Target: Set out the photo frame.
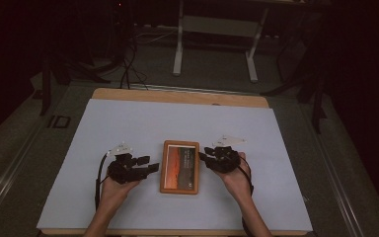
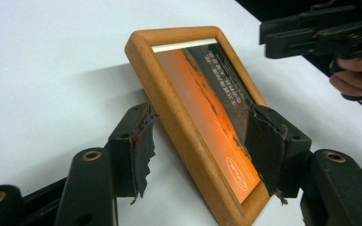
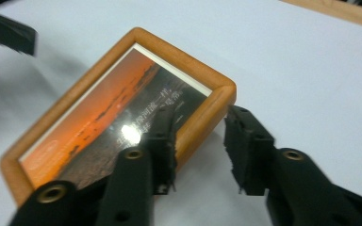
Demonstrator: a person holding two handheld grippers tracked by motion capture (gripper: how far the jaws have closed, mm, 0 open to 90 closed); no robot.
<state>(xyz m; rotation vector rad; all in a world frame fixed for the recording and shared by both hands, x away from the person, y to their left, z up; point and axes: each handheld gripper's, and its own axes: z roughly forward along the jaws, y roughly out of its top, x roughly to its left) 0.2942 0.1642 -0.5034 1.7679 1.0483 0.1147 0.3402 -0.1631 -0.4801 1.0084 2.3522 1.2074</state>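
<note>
Straddling the rigid, glazed orange-wood picture frame [image 1: 179, 166] with both claws apart, left claw [image 1: 151, 164] at nine o'clock, right claw [image 1: 202, 156] at three, we'd pinch its rails.

Picture frame [image 1: 179, 167] on table [image 1: 128, 123], seemingly flat.

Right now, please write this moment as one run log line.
picture frame: flat on table | left tool: open, straddling frame edge | right tool: open, straddling opposite edge

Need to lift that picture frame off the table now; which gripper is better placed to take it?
Probably the right gripper: its jaws straddle one rail of the picture frame, narrow enough to pinch. The left gripper spans most of the frame's width, pads apart from it.
</note>
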